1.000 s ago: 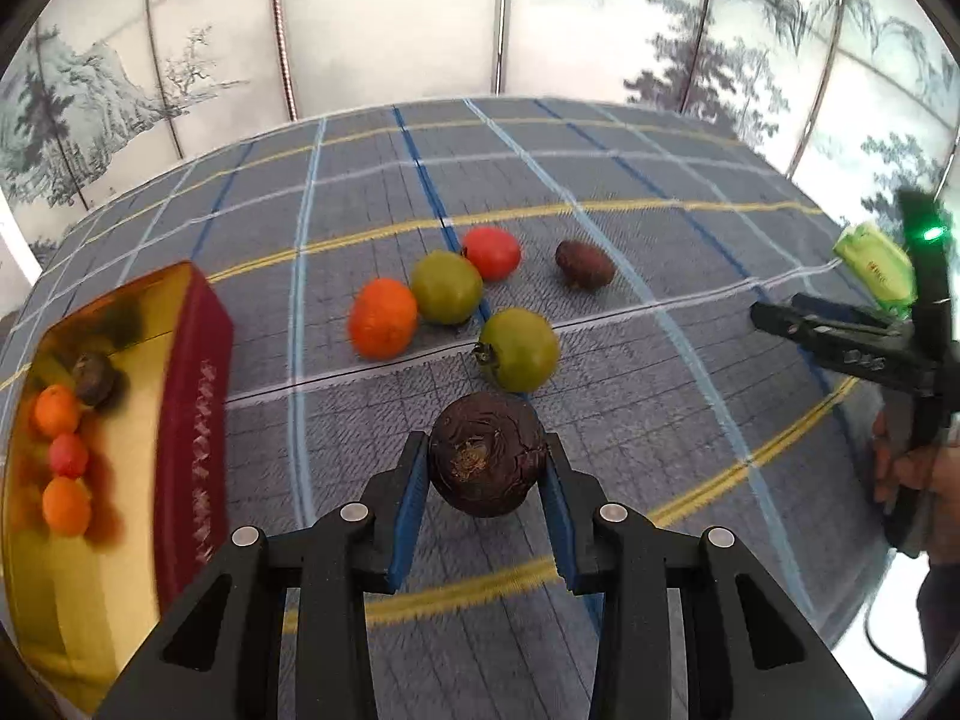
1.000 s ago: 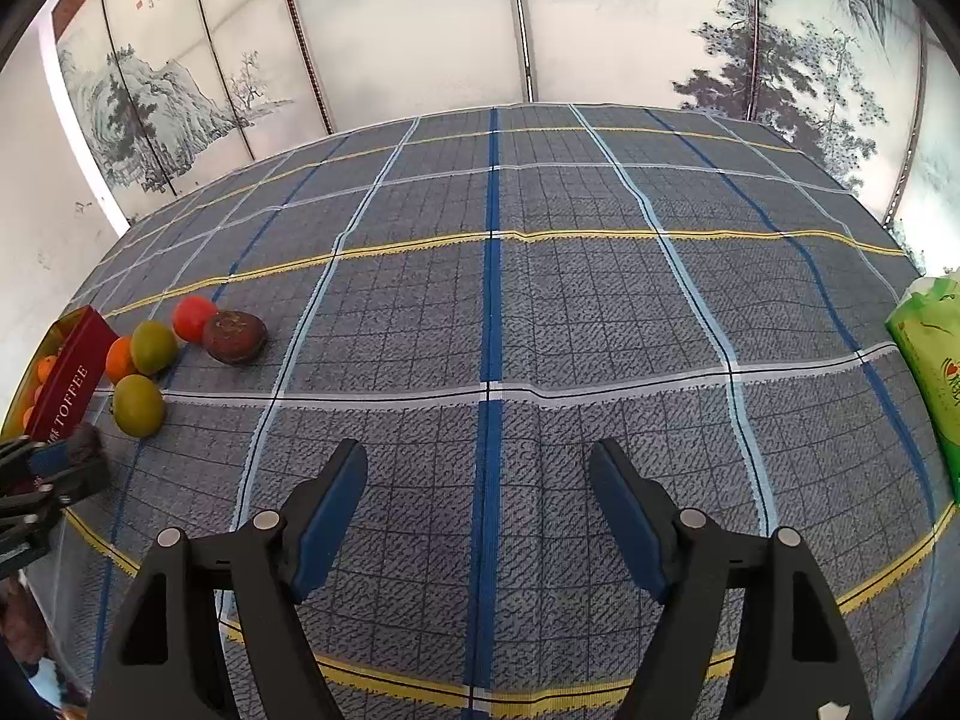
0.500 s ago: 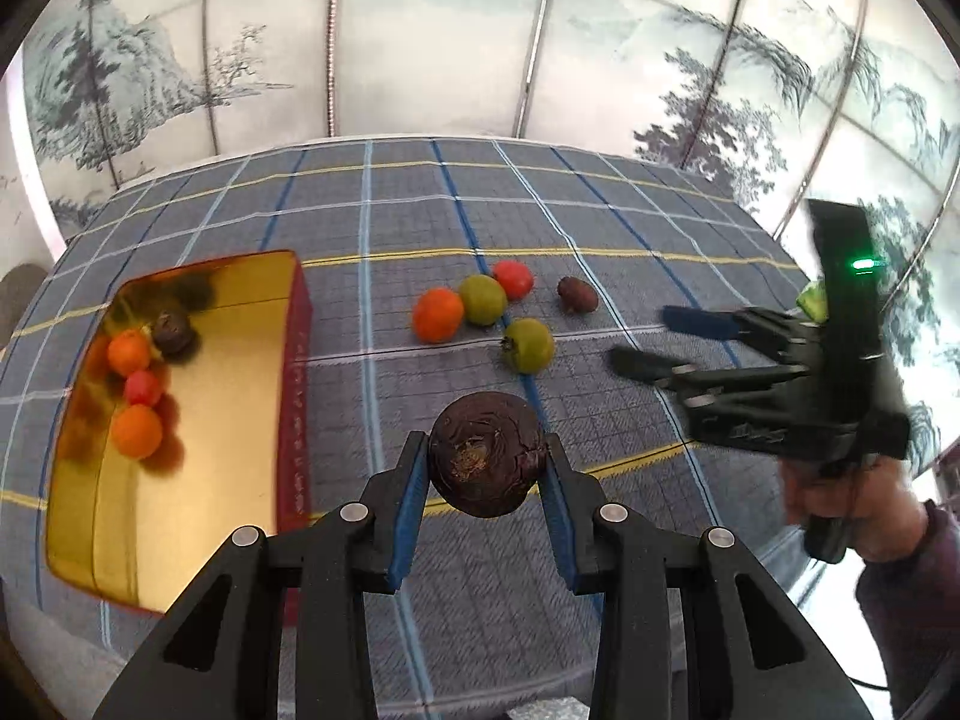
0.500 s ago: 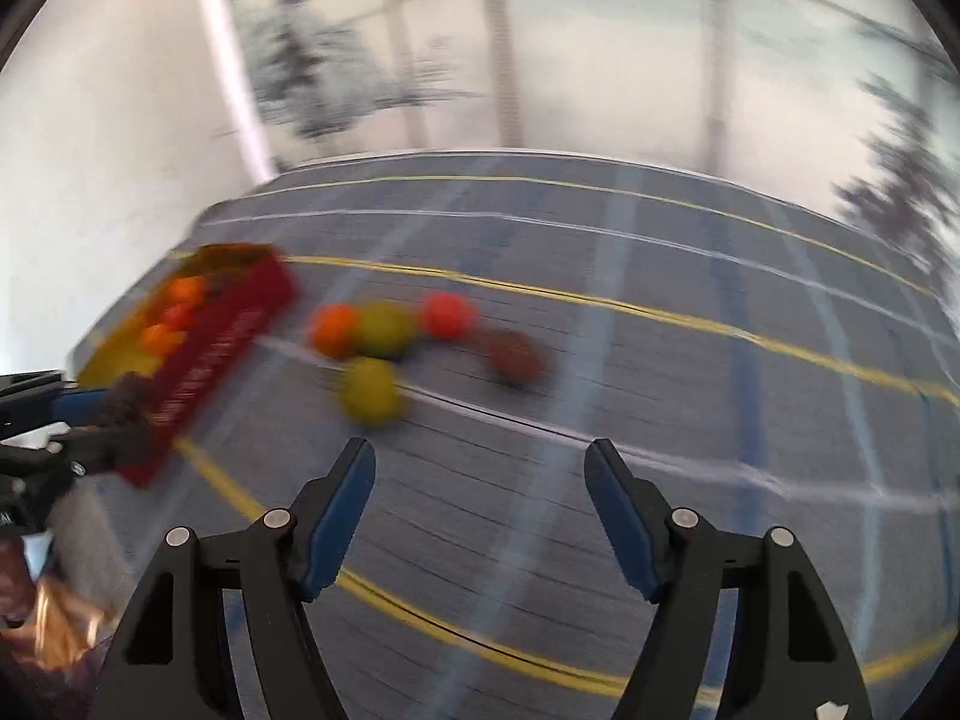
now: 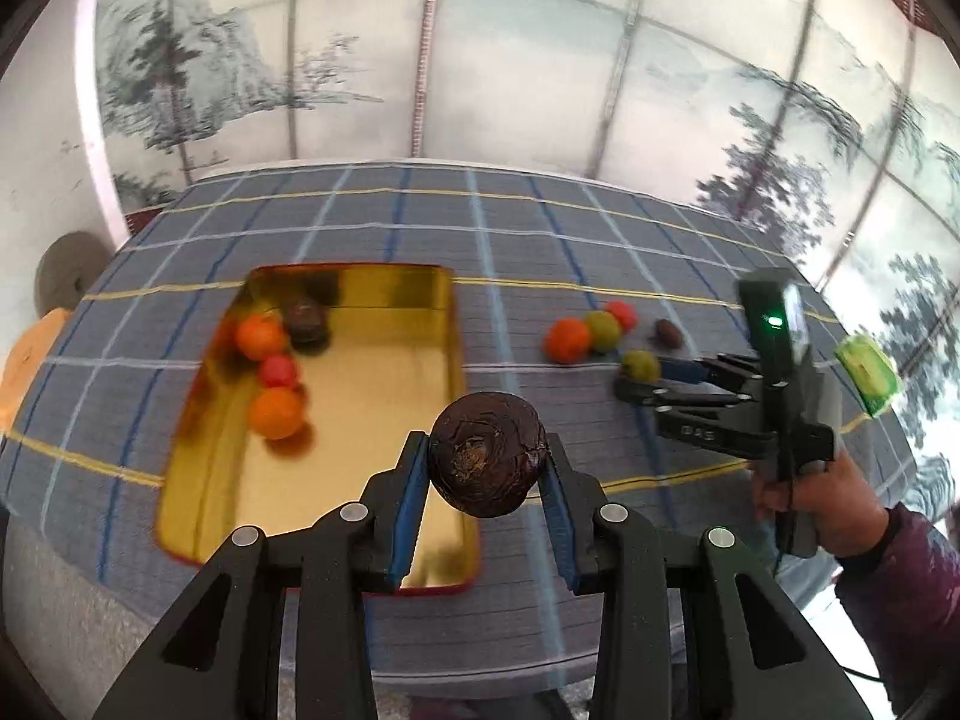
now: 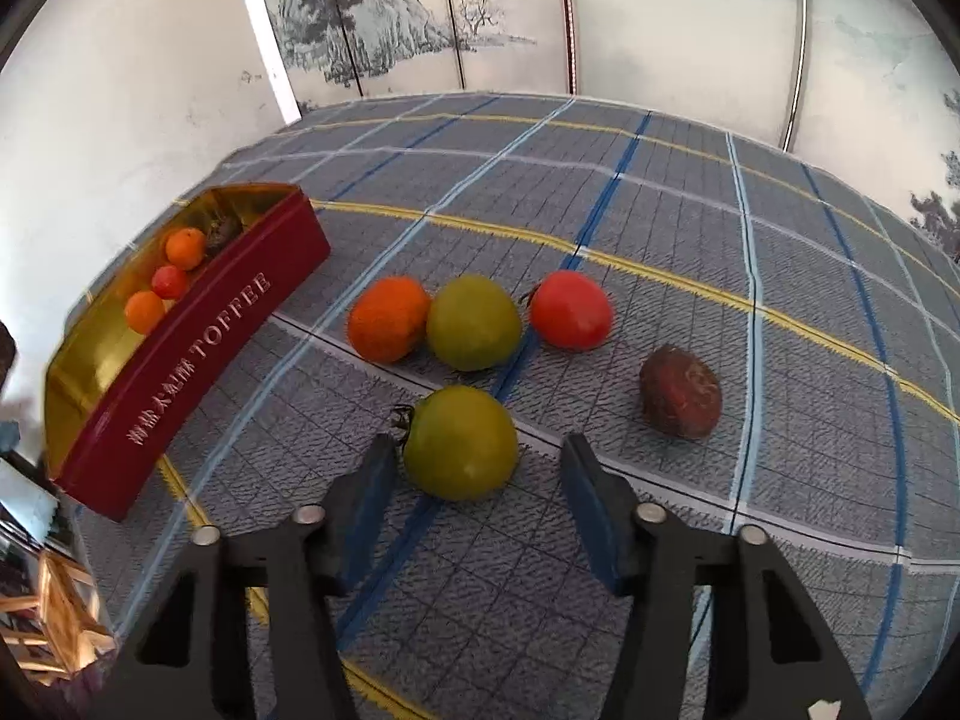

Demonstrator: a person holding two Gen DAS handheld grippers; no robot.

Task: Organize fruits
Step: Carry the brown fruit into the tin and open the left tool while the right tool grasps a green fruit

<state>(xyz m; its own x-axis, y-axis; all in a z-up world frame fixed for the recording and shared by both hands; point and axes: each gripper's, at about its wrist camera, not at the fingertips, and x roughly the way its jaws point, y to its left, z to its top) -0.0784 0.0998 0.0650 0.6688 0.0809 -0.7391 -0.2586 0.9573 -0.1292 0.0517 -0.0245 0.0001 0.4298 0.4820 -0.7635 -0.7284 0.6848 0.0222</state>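
Over the gold tin [image 5: 384, 420], left gripper [image 5: 486, 468] jaws clamping dark fruit [image 5: 487, 461], right gripper [image 6: 477, 468] jaws closing around green tomato [image 6: 461, 443], untouched.

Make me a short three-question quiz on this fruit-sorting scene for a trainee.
1. True or false: the left claw is shut on a green tomato.
2. How many fruits lie in the toffee tin? A: two. B: four. C: six.
3. Of the five fruits on the checked tablecloth, which lies farthest from the tin?

Key
1. False: it grips a dark wrinkled fruit.
2. B: two orange, one red, one dark.
3. The loose reddish-brown fruit.
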